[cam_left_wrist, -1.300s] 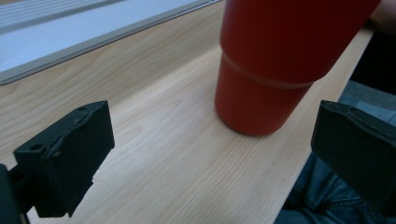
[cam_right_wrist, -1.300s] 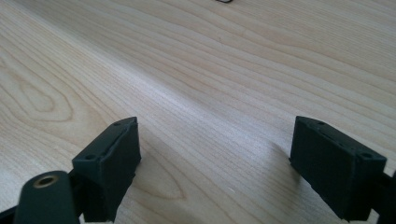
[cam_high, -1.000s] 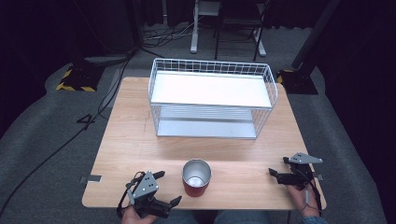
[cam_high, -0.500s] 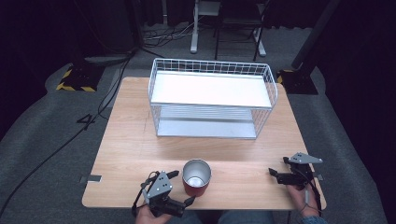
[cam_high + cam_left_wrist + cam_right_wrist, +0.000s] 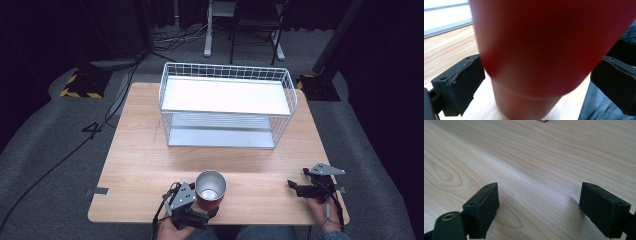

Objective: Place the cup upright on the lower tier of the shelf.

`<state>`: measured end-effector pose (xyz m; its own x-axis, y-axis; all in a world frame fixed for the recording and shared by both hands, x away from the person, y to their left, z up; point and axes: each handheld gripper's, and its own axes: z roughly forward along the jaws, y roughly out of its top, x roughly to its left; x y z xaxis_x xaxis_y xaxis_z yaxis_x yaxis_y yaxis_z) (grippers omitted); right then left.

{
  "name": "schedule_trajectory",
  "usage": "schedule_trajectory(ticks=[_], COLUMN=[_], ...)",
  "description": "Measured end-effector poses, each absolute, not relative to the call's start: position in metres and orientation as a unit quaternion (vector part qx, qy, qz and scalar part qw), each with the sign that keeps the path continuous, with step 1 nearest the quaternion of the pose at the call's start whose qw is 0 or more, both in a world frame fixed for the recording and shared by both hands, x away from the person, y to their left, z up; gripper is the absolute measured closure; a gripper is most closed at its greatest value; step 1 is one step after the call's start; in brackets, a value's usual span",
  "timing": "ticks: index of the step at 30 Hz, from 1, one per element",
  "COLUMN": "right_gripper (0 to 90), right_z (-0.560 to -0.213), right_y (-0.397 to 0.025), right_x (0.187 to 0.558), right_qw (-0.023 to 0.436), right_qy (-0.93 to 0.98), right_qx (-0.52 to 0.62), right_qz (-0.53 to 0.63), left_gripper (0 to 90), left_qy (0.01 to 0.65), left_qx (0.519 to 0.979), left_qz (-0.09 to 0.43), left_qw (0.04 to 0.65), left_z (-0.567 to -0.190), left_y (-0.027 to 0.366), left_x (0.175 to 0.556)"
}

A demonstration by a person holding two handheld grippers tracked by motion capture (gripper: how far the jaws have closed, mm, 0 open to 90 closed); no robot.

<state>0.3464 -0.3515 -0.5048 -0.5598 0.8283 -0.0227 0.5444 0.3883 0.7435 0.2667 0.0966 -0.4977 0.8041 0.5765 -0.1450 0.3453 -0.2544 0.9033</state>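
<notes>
I have the left gripper (image 5: pixel 212 214) up against the red cup (image 5: pixel 210 190) now, at the near edge of the table (image 5: pixel 140 150). A second ago it sat well to the left of the cup, and half a second ago it was just beside it. Now its jaws stand on either side of the cup's lower body. In the left gripper view the cup (image 5: pixel 544 50) is very close between the two black pads (image 5: pixel 459 85). I see a gap between each pad and the red wall, so I judge the jaws spread apart around the cup and not yet pressing on it. That tells me the reach is done and the squeeze is the step in hand.

The cup stands upright on the wood, open mouth up, with its steel inside showing. It has not moved across the three high views. The white wire basket (image 5: pixel 227 105) also sits where it was, at the far half of the table and well apart from the cup.

My right gripper (image 5: pixel 296 189) has stayed put near the right edge of the table. Its jaws are wide apart over bare wood, holding nothing, and in the right gripper view the pads (image 5: pixel 482 207) hang just above the grain.
</notes>
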Motion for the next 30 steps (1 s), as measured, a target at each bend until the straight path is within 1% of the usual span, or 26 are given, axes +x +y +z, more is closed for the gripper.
schedule_trajectory(ticks=[6, 11, 13, 16, 30], right_gripper=[16.4, 16.4, 16.4, 16.4, 16.5], right_z=[-0.5049, -0.505, -0.5049, -0.5049, -0.5048], right_y=[-0.3516, -0.3516, -0.3515, -0.3516, -0.3509], right_x=[0.3466, 0.3466, 0.3465, 0.3465, 0.3456], right_qw=[0.201, 0.202, 0.202, 0.202, 0.209], right_qy=[0.808, 0.807, 0.807, 0.807, 0.806], right_qx=[0.426, 0.427, 0.427, 0.427, 0.427], right_qz=[0.354, 0.355, 0.354, 0.354, 0.352], left_gripper=[0.3, 1.2, 4.6, 13.4, 15.5], left_qy=[0.309, 0.304, 0.302, 0.301, 0.302], left_qx=[0.784, 0.799, 0.801, 0.802, 0.804], left_qz=[0.118, 0.12, 0.12, 0.124, 0.137], left_qw=[0.525, 0.504, 0.503, 0.5, 0.494], left_z=[-0.5011, -0.5027, -0.5027, -0.5036, -0.5036], left_y=[0.0899, 0.0863, 0.0866, 0.088, 0.0874], left_x=[0.2709, 0.2723, 0.272, 0.2705, 0.2683])
